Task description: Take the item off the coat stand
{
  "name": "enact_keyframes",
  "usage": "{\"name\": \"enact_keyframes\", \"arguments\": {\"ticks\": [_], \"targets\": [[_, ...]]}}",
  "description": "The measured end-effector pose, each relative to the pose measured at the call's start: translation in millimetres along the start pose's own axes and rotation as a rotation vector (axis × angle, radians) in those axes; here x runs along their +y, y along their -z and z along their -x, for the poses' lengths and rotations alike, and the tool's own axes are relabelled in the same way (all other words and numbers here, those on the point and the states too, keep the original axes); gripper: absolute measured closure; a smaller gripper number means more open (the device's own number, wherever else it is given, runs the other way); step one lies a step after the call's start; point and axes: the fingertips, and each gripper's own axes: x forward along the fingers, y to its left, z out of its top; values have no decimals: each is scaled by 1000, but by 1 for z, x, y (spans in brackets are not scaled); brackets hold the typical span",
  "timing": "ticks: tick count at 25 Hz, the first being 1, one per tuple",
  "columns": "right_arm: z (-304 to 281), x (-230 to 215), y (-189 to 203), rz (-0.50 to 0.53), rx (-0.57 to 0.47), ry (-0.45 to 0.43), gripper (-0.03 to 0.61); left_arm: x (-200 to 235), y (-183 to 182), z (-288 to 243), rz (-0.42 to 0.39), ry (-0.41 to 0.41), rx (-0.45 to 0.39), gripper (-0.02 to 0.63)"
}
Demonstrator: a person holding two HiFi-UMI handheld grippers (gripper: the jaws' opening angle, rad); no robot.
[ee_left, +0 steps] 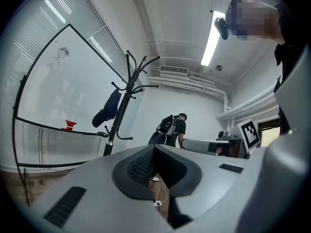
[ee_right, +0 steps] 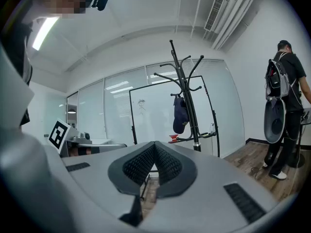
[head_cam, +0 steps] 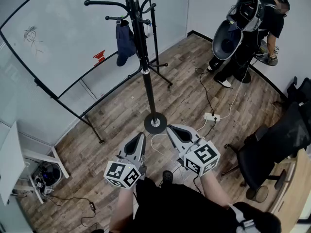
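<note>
**Status: both units closed and empty, cap on stand**

1. Left hand-held gripper (head_cam: 142,135): jaws together, nothing between the pads. Held low in front of the person, approx. level, tips pointing toward the stand base.
2. Right hand-held gripper (head_cam: 170,128): jaws together, pads meeting at the tip, nothing between them. Held just beside the left unit, tips angled slightly inward.
3. Coat stand (head_cam: 145,67): black pole w/ curved hooks, upright on a round base on the wood floor (head_cam: 189,96). The base sits just ahead of both gripper tips.
4. Dark blue cap (head_cam: 125,41): hangs from a hook on the stand's left side in the head view, high on the pole and well apart from both grippers. No contact w/ either unit.
5. Whiteboard (head_cam: 58,38): stands behind the stand, w/ a stick-figure drawing (head_cam: 31,35) and a red object (head_cam: 99,56) on its ledge.
6. Second person (head_cam: 252,28) w/ backpack stands at the far right, near the wall.
7. White power strip (head_cam: 211,116) and cables lie on the floor, right of the base.
8. Black office chair (head_cam: 277,144) at the right edge.
</note>
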Motion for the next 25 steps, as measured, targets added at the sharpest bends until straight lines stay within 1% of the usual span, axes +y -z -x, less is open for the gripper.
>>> {"name": "enact_keyframes", "arguments": {"ticks": [9,15,17,21,25], "targets": [[1,-1,7,1,14,7,548,-1,8,-4,5,-1,19,598],[4,-3,11,-29,-24,9,548,-11,13,-9,-2,38,18,598],[3,-4,14,-32,-15,8,548,-12,13,-10,-5,42,17,598],[3,-8,17,-11,-1,9,548,-12,9,-13,47,61,5,598],[-6,-6,20,-48,-3,10,548,-4,12,-13,34,50,37,598]]}}
